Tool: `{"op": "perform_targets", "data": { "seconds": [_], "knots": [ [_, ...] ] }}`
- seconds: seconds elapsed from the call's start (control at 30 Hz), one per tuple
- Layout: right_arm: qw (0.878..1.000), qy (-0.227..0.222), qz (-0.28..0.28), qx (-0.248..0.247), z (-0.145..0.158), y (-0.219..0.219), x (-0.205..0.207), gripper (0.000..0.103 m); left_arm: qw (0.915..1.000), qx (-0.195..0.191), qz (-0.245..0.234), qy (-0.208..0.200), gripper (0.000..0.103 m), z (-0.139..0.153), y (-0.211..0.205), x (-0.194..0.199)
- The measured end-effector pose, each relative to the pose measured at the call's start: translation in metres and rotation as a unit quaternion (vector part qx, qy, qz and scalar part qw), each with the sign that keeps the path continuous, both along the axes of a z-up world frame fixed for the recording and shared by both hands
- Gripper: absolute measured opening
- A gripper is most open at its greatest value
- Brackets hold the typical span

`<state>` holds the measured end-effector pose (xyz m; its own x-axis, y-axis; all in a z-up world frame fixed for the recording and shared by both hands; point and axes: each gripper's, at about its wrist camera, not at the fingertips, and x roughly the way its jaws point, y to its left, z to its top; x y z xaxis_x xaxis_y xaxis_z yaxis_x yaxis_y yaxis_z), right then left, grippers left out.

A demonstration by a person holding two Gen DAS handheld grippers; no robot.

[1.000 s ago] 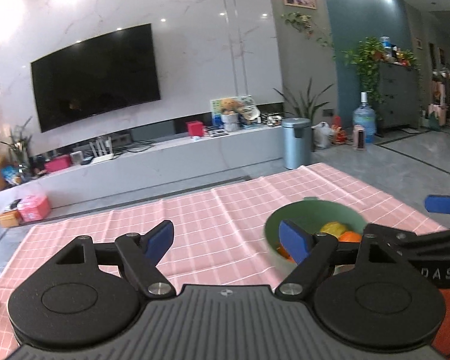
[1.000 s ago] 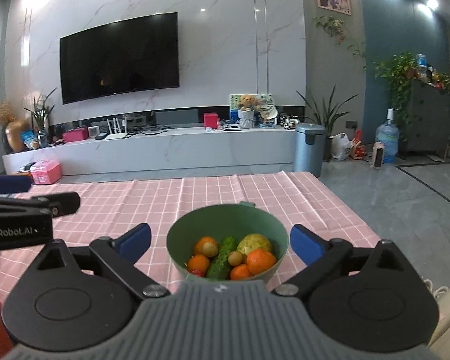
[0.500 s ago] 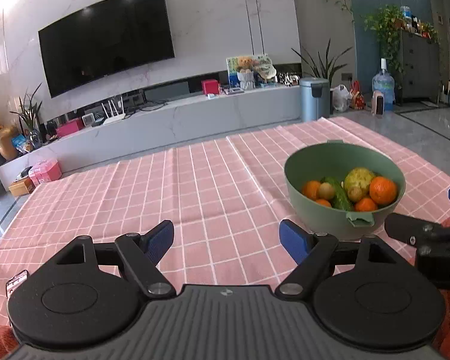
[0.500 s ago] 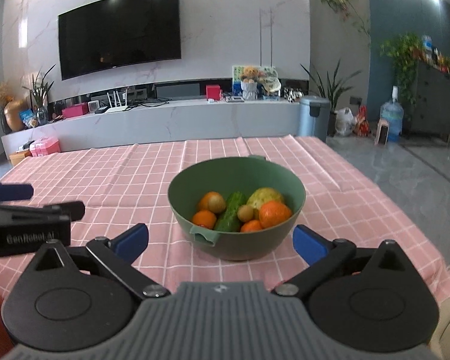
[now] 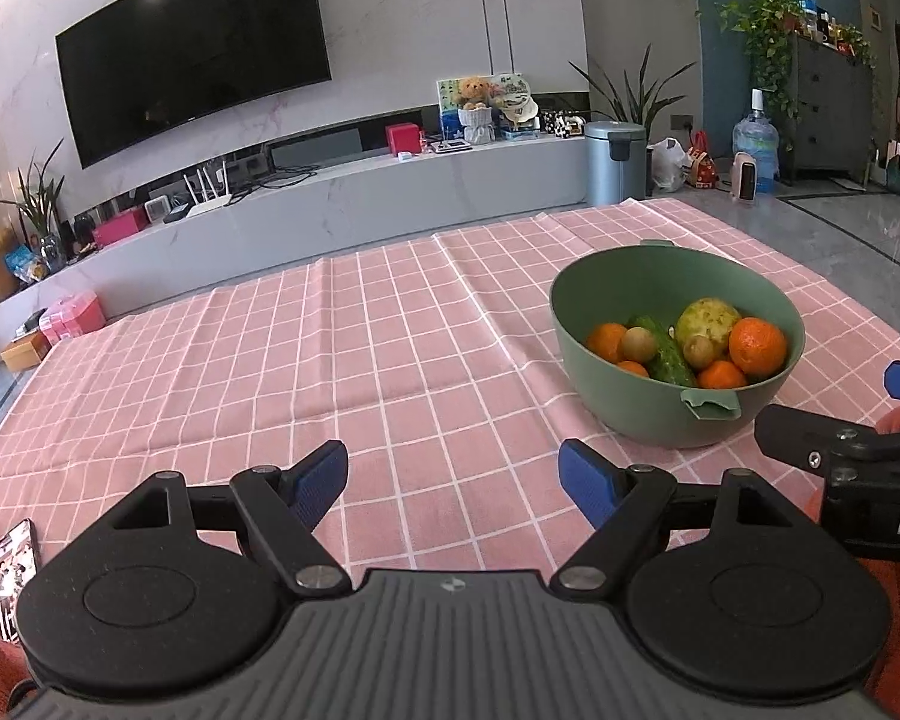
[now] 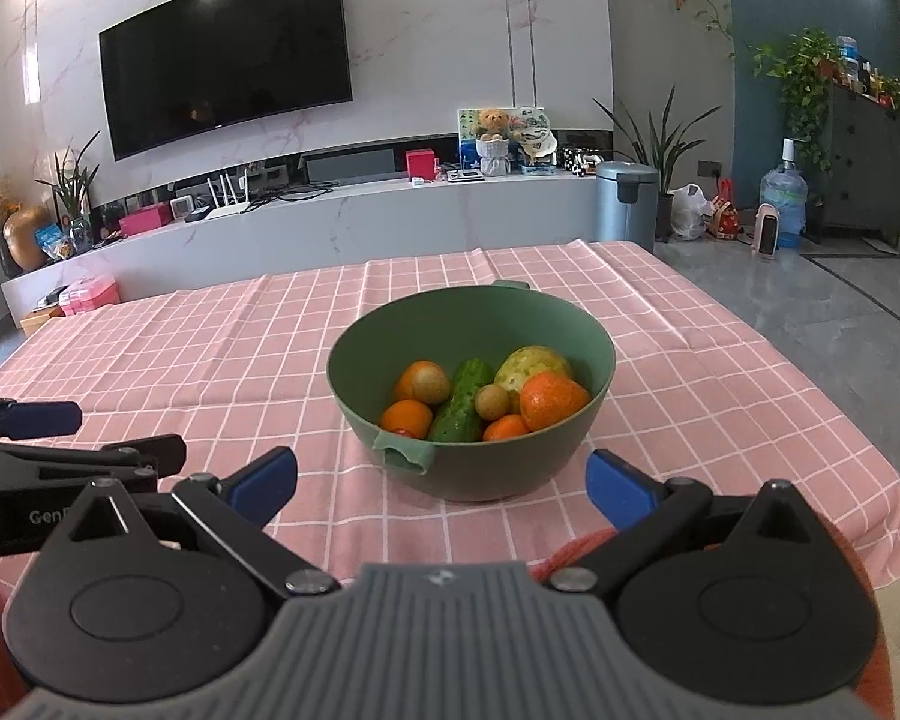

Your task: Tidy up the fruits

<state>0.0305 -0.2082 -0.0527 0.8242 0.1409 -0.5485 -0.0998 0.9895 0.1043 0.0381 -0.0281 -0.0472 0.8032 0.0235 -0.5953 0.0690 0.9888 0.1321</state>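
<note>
The round green plastic bowl (image 6: 471,396) on the pink checked tablecloth (image 5: 330,360) is seen to hold the mixed fruits (image 6: 486,399) (oranges, cucumber). Both the left gripper (image 5: 453,477) and right gripper (image 6: 441,483) are held wide, empty. Either unloading or completion is indicated.

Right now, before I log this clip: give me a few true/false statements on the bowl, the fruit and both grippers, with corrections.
1. The green bowl stands on a pink checked tablecloth. True.
2. The right gripper is shut on an orange. False: its jaws are open and hold nothing; the bowl sits just ahead of them.
3. A cucumber lies in the bowl among the oranges. True.
4. The bowl is empty. False: it holds oranges, a cucumber, a yellow-green fruit and small brown fruits.
5. The left gripper is open over bare tablecloth, with the bowl off to its right. True.
6. A piece of fruit lies on the cloth beside the bowl. False: all visible fruit is inside the bowl.
</note>
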Motion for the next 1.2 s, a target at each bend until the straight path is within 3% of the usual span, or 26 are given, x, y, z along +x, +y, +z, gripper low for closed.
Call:
{"op": "perform_targets", "data": {
  "seconds": [1.2],
  "knots": [
    [1.0, 0.007, 0.004, -0.003, -0.0043, 0.0014, 0.0024, 0.098, 1.0, -0.006, 0.003, 0.001, 0.094, 0.0088, 0.0034, 0.0023]
  ]
}}
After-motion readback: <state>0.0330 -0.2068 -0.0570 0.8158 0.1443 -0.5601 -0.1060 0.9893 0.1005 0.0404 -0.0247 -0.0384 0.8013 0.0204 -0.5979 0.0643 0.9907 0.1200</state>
